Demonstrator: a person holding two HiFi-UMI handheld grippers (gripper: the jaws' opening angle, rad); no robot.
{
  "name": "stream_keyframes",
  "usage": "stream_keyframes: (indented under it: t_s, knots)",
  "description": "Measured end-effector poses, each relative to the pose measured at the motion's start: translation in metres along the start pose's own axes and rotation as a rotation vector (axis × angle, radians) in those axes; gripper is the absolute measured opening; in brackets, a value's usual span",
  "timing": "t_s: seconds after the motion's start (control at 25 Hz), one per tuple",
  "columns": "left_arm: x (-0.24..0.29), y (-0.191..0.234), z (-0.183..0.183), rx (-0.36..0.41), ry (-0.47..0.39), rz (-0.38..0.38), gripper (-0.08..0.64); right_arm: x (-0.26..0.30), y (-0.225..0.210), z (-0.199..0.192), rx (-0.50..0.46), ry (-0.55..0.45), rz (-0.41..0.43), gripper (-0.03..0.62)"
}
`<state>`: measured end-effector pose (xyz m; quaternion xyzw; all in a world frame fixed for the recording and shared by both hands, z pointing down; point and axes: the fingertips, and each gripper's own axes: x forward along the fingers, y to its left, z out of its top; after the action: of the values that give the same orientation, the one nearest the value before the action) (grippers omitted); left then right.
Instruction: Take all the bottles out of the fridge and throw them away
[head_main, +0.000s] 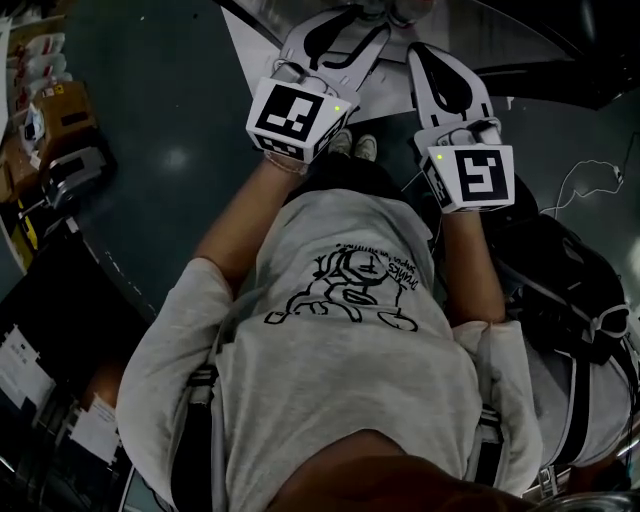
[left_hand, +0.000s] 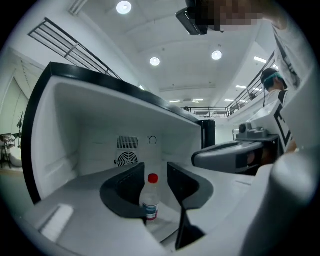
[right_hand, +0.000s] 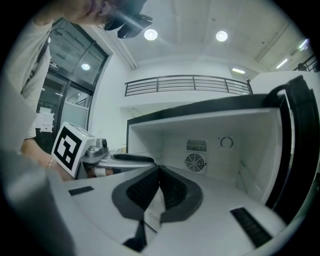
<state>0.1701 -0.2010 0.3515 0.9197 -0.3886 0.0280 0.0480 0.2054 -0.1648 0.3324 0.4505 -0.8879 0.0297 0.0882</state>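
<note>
A small clear bottle (left_hand: 150, 200) with a red cap and a label stands upright on the floor of the white fridge compartment (left_hand: 90, 150). In the left gripper view it shows in the gap between the jaws of my left gripper (left_hand: 155, 169), which is open; the pads do not touch it. My right gripper (right_hand: 159, 170) is shut with nothing in it and points into the same compartment (right_hand: 235, 165). The head view shows both grippers held out ahead of the person, the left gripper (head_main: 345, 25) beside the right gripper (head_main: 425, 55); the bottle is hidden there.
A round fan grille (left_hand: 126, 159) sits on the fridge's back wall, and a black rim (left_hand: 35, 125) frames the opening. On the dark floor, boxes and shelves (head_main: 50, 120) stand at the left, a black bag (head_main: 570, 280) at the right. The person's shoes (head_main: 352, 145) are below the grippers.
</note>
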Motion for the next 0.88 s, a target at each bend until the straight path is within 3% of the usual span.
stream_keyframes:
  t_s: [0.88]
  knots:
    - [0.032, 0.024, -0.072, 0.015, 0.054, 0.041, 0.212, 0.03, -0.005, -0.055, 0.0, 0.001, -0.024, 0.009]
